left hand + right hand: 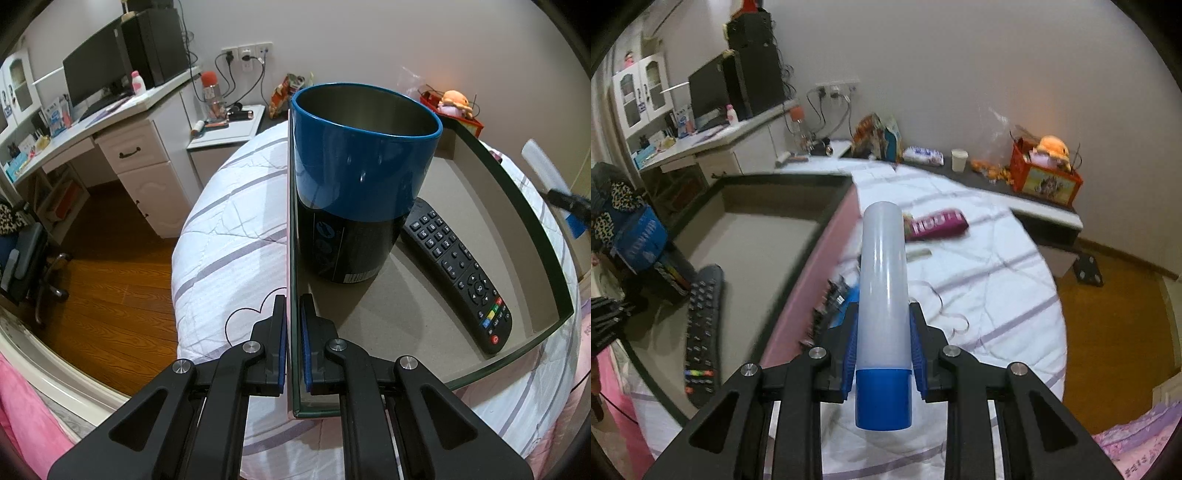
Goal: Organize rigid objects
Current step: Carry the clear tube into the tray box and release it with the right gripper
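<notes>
Pink-walled box (291, 229) edge pinched by left gripper (293, 332); right gripper (882, 343) clamps tube (882, 280) over bedspread (990, 288).

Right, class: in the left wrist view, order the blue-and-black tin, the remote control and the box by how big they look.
1. Box: it contains the other two.
2. Blue-and-black tin: widest and tallest thing inside.
3. Remote control: long but slim. It nearly matches the tin in length, so fisheye stretch makes that gap unsure.
</notes>
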The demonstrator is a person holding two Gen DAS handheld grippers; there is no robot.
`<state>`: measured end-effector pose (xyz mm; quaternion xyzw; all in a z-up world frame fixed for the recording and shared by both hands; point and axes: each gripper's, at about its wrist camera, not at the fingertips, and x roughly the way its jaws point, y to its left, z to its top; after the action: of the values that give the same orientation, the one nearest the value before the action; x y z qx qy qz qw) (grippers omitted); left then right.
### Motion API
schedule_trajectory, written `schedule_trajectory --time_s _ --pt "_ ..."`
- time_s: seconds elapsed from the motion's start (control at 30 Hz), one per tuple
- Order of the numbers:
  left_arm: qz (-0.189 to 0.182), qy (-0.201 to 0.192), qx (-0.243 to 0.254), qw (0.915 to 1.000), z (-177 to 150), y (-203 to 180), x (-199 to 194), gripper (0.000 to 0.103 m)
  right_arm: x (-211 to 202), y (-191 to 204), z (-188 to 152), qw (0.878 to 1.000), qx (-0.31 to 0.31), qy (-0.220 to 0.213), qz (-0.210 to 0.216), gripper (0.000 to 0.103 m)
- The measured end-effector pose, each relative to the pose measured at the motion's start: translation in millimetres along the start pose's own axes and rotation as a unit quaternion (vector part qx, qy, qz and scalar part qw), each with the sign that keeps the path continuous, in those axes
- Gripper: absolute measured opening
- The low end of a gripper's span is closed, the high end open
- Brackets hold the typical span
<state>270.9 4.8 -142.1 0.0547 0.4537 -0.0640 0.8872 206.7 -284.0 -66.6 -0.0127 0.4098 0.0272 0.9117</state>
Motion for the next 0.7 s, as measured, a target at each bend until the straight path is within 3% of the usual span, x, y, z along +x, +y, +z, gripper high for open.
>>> schedule_trajectory --time_s 0.33,0.57,0.7 --pt "-0.002 0.000 0.000 1.0000 0 0 1 0.007 -22 62 26 0.997 -0.066 -0.035 0.025 0.025" --pt "-0.007 0.000 -0.002 1.0000 1 0 3 0.009 -1 103 23 0.993 -0.102 -0.010 0.067 0.025" --pt "-0.007 -0.001 -0.002 1.0000 1 0 3 0.009 16 114 18 0.991 -0.112 0.015 0.065 0.025"
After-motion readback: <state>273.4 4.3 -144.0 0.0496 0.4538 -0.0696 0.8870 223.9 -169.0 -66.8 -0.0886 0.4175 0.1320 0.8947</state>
